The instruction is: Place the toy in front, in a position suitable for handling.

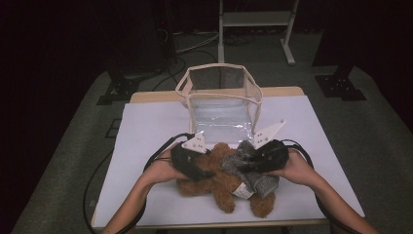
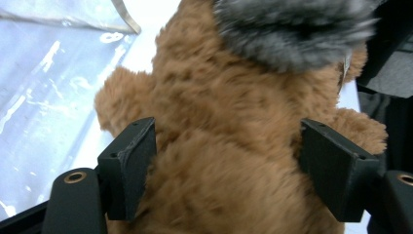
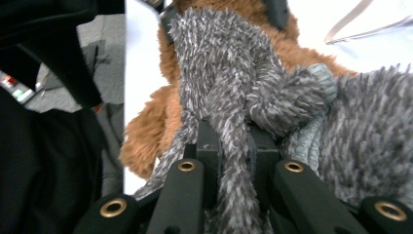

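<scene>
Grey garment (image 3: 229, 97) apparently in right gripper (image 3: 233, 146)

The right gripper (image 3: 234, 161) is pinching a fold of the grey fuzzy garment (image 3: 243, 83), its jaws pressing tight on the fabric. The garment is lying over the brown teddy bear (image 3: 156, 126). Beyond the bear, a beige strap (image 3: 348, 22) is resting on the white table (image 3: 141, 63).

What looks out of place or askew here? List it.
The grey garment sits bunched and half on the teddy bear, one fold pinched in the right gripper. The clear bag stands upright; nothing spilled or damaged.
</scene>
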